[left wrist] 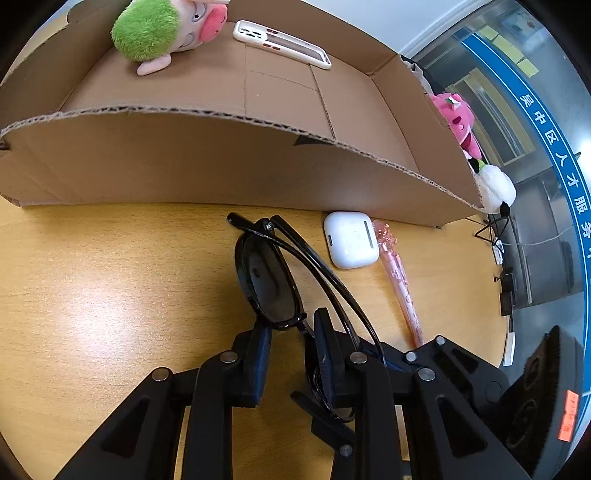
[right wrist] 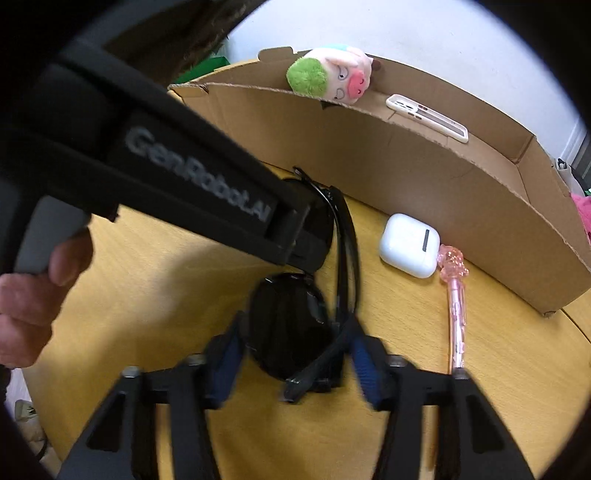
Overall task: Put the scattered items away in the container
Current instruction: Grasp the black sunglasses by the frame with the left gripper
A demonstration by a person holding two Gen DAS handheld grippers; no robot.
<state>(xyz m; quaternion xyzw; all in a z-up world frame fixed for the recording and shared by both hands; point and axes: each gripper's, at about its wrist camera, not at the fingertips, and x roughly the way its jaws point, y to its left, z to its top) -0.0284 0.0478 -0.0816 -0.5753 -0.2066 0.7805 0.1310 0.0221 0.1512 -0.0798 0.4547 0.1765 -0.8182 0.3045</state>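
Black sunglasses (left wrist: 271, 280) are folded on the wooden table in front of the cardboard box (left wrist: 184, 166). My left gripper (left wrist: 291, 332) is shut on the sunglasses at the bridge, between the two lenses. My right gripper (right wrist: 295, 343) is open with one lens (right wrist: 288, 328) between its fingers. In the right wrist view the left gripper (right wrist: 306, 240) reaches in from the left over the far lens. A white earbud case (left wrist: 350, 239) and a pink pen (left wrist: 400, 284) lie right of the sunglasses. A green-and-pink plush (left wrist: 166, 29) and a white phone case (left wrist: 282, 44) lie inside the box.
The box (right wrist: 424, 192) stands along the back of the table (left wrist: 110, 295). A pink plush (left wrist: 460, 122) and a white plush (left wrist: 495, 188) sit behind the box's right end. The table's edge curves off at the right (left wrist: 506, 325). A hand (right wrist: 33, 295) holds the left gripper.
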